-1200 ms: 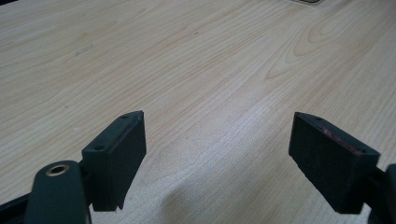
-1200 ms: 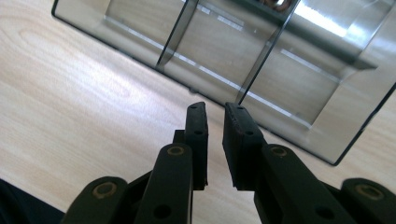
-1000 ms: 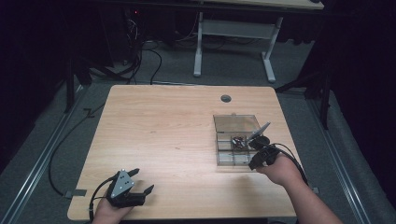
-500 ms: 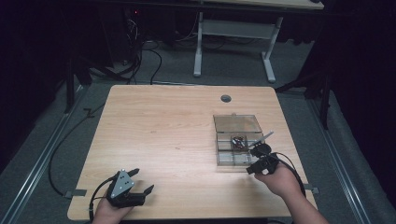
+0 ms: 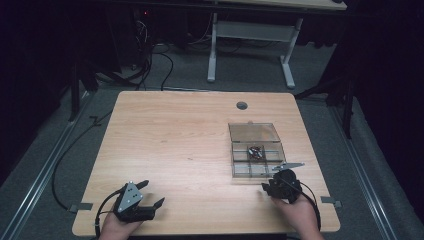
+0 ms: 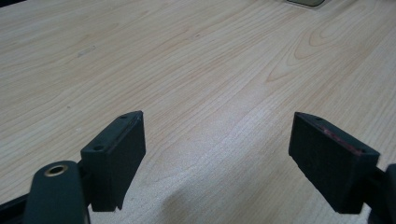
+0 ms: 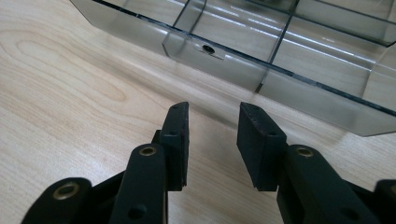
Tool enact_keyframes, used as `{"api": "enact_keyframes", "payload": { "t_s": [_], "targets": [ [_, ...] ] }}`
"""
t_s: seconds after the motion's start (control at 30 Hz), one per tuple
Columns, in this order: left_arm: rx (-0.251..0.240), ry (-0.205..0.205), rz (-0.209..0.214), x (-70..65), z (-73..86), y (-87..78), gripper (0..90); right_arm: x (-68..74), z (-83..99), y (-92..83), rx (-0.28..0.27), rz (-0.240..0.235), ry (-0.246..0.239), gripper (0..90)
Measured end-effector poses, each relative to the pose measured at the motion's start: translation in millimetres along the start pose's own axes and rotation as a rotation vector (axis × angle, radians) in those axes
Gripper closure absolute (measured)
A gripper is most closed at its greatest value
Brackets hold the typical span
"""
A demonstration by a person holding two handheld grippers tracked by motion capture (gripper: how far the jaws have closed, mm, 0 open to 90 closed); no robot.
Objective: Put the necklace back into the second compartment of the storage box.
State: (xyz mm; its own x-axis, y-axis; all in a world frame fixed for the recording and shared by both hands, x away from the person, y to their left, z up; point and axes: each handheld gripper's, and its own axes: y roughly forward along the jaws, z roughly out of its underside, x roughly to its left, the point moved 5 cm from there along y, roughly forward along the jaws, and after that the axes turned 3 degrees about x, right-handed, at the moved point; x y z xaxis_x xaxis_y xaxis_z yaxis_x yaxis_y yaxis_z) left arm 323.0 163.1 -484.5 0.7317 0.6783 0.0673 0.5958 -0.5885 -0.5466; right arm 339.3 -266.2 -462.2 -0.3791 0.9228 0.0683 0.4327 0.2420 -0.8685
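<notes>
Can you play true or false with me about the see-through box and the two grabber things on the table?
1. The clear box sits on the right half of the wooden table. True.
2. The right hand-held gripper is squeezing a small part. False: its jaws have just been opening and nothing is between them.
3. The left hand-held gripper has its jaws wide apart over bare wood. True.
4. Every compartment of the box is empty. False: in the high view some small dark parts lie in one compartment.
5. The left hand-held gripper is reaching into the box. False: it is at the near left corner of the table, far from the box.
</notes>
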Motion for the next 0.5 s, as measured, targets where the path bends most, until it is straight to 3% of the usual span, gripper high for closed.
{"api": "enact_keyframes", "payload": {
  "t_s": [0.17,0.27,0.3,0.5],
  "targets": [
    [-0.007,-0.004,-0.006,0.4,-0.1,-0.5,19.1,5.1,10.4,2.0,-0.109,-0.004,-0.006,62.5],
    [-0.008,-0.005,-0.006,0.6,-0.1,-0.6,19.0,7.3,13.2,1.7,-0.141,-0.002,-0.015,61.8],
    [-0.011,-0.006,-0.006,0.5,-0.1,-0.8,19.0,10.0,15.7,1.4,-0.187,0.001,-0.017,61.1],
    [-0.014,-0.006,-0.012,0.7,-0.2,-0.8,19.0,15.8,21.7,1.2,-0.314,0.000,-0.024,59.5]
  ]
}}
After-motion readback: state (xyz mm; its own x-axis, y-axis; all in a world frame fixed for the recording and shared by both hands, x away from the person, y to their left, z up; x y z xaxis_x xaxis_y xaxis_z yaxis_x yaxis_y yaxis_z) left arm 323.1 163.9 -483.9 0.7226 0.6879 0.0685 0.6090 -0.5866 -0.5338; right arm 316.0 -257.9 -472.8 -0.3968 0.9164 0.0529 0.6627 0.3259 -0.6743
